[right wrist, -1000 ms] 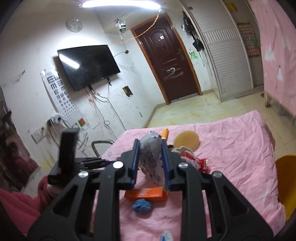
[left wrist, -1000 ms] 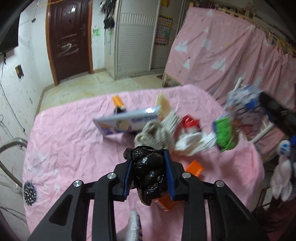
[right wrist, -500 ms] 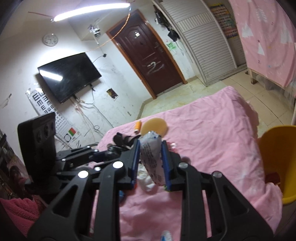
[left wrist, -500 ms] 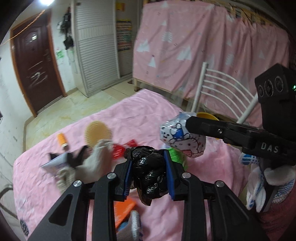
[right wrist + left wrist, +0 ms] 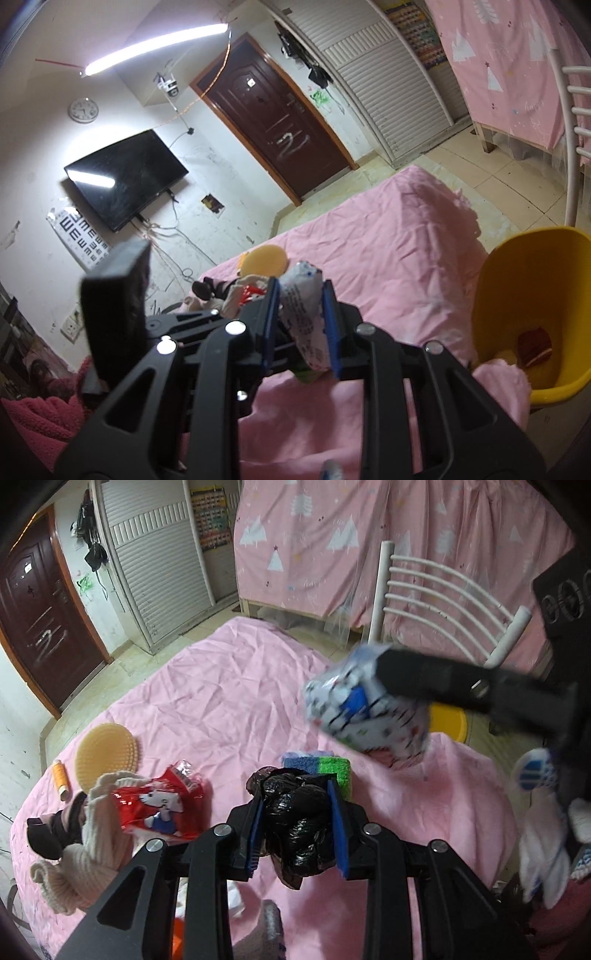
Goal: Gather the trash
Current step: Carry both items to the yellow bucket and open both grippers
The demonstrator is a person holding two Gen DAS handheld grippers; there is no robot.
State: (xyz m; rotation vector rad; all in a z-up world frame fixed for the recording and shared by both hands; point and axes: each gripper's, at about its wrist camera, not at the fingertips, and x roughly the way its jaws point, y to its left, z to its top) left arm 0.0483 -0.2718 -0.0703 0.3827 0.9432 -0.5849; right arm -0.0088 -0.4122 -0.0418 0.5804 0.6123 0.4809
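My left gripper point(image 5: 295, 797) is shut on a crumpled black plastic bag point(image 5: 301, 830) above the pink bedspread point(image 5: 221, 686). My right gripper point(image 5: 301, 291) is shut on a white printed wrapper point(image 5: 304, 317); the left wrist view shows that same wrapper point(image 5: 365, 716) held out over the bed's right side. A yellow bin point(image 5: 532, 295) stands beside the bed at the right, with a dark red item point(image 5: 533, 347) at its bottom. Part of the bin point(image 5: 447, 720) shows behind the right gripper's arm in the left wrist view.
On the bed lie a red snack packet point(image 5: 162, 805), a blue and green sponge point(image 5: 321, 770), a cream knitted cloth point(image 5: 85, 853), a tan round brush point(image 5: 107, 753) and an orange tube point(image 5: 61, 779). A white chair back point(image 5: 443, 590) stands behind the bin.
Both grippers swung to the right over the bed, each keeping its grip. The yellow bin has come into the right wrist view and now sits close at its right edge.
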